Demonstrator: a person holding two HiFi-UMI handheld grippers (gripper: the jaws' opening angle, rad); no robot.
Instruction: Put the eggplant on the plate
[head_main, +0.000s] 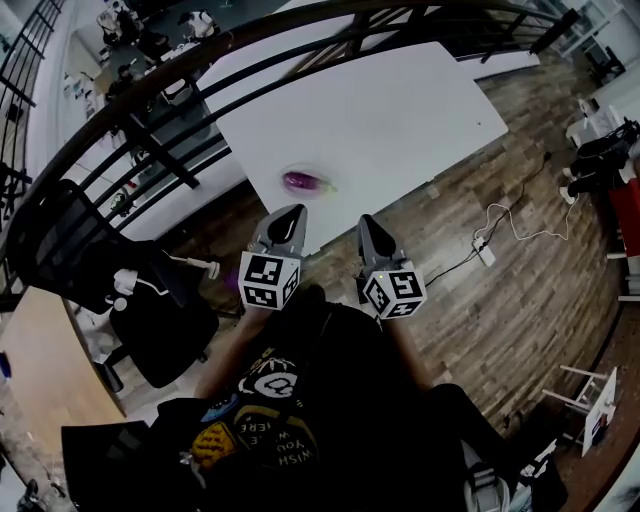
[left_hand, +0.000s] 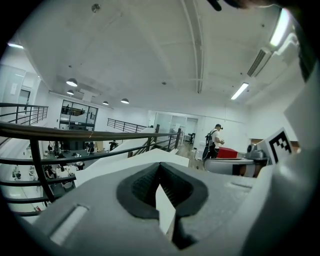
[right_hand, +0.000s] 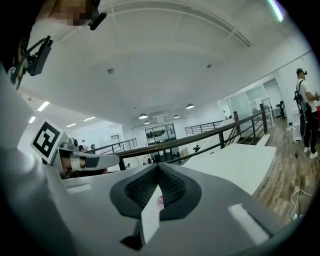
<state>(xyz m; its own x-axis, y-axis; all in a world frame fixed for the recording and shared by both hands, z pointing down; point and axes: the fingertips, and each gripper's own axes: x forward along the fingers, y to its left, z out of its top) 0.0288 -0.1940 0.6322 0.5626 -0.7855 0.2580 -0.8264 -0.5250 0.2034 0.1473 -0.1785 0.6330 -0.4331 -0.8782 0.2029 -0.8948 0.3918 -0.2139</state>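
Eggplant (head_main: 305, 181) was found lying on the table (head_main: 400, 120) close to its near edge, with its long axis roughly along that edge. It lay ahead of both grippers and apart from them. The left gripper (head_main: 290, 213) was held nearer to it than the right gripper (head_main: 369, 226). Both were pressed together with nothing pinched. No plate could be made out with certainty. Nothing on the table barred the way; a railing (head_main: 160, 150) ran beside the left edge.
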